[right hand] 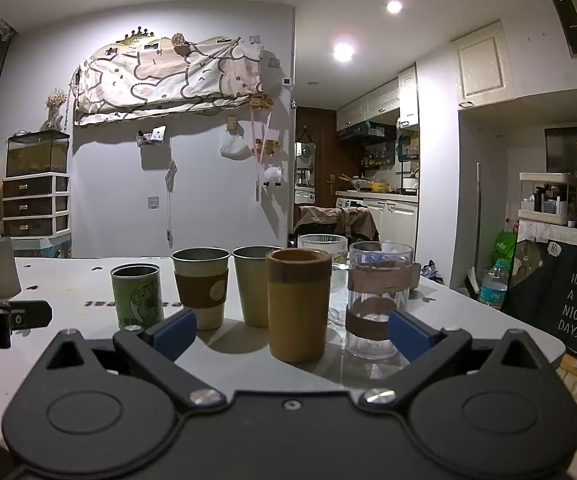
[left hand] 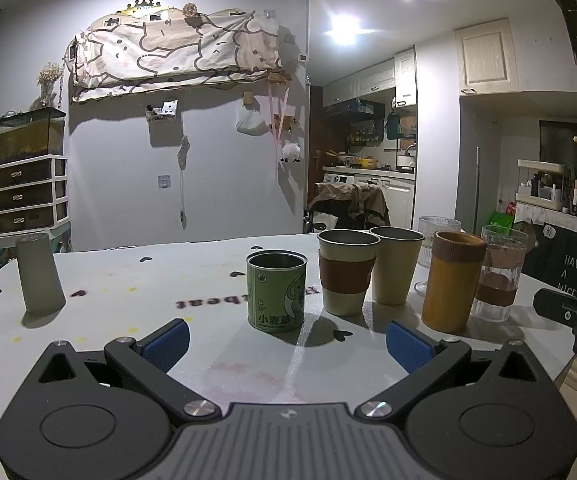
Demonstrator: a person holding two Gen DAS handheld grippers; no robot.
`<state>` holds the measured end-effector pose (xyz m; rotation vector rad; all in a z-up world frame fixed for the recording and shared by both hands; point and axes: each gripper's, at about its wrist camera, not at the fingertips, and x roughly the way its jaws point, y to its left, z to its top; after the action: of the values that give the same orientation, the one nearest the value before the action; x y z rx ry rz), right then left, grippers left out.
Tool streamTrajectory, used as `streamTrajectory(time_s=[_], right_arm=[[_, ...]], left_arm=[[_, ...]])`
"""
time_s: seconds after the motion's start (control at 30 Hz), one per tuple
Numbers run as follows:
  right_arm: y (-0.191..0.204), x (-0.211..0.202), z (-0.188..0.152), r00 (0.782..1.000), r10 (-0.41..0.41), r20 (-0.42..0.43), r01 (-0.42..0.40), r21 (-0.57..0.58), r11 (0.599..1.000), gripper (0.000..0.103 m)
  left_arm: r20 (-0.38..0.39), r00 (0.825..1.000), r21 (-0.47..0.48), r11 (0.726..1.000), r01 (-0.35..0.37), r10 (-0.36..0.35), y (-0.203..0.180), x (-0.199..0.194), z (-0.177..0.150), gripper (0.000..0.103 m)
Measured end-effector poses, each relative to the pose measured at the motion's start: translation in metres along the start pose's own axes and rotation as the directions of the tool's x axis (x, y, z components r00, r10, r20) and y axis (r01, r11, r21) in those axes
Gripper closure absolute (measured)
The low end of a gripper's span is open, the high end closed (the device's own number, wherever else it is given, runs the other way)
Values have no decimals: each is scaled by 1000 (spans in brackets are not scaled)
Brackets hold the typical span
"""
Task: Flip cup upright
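A grey cup (left hand: 39, 276) stands upside down at the far left of the white table (left hand: 148, 280); it also shows in the right wrist view (right hand: 3, 268). Several cups stand upright in a row: a green tin cup (left hand: 276, 291), a cream cup with a brown sleeve (left hand: 347, 272), a plain cream cup (left hand: 395, 266), a mustard cup (left hand: 453, 281) and a clear glass with brown bands (left hand: 498, 272). My left gripper (left hand: 286, 342) is open and empty, just short of the green tin. My right gripper (right hand: 292, 330) is open and empty, in front of the mustard cup (right hand: 298, 304).
A ribbed stemmed glass (left hand: 434, 240) stands behind the row. The right gripper's body (left hand: 572, 312) shows at the right edge of the left view; the left gripper's body (right hand: 4, 320) shows at the left of the right view. The table's right edge (right hand: 528, 332) drops off.
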<state>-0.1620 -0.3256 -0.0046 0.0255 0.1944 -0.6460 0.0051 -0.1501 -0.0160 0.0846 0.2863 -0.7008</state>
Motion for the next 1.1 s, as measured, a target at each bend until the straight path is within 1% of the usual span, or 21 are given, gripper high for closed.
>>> streamTrajectory(time_s=[0.47,0.63,1.1], right_arm=[[-1,-1,-1,1000,5,10,-5,-4,1000,0],[2,-1,-3,1000,-6,17,6,-20,1000,0],[2,-1,-2,1000,-10,13,10,-14,1000,0]], left_arm=[[0,1000,0,1000,1,-1,0,0,0,0],[0,1000,0,1000,2,-2,0,0,0,0],[0,1000,0,1000,3,-3,0,0,0,0]])
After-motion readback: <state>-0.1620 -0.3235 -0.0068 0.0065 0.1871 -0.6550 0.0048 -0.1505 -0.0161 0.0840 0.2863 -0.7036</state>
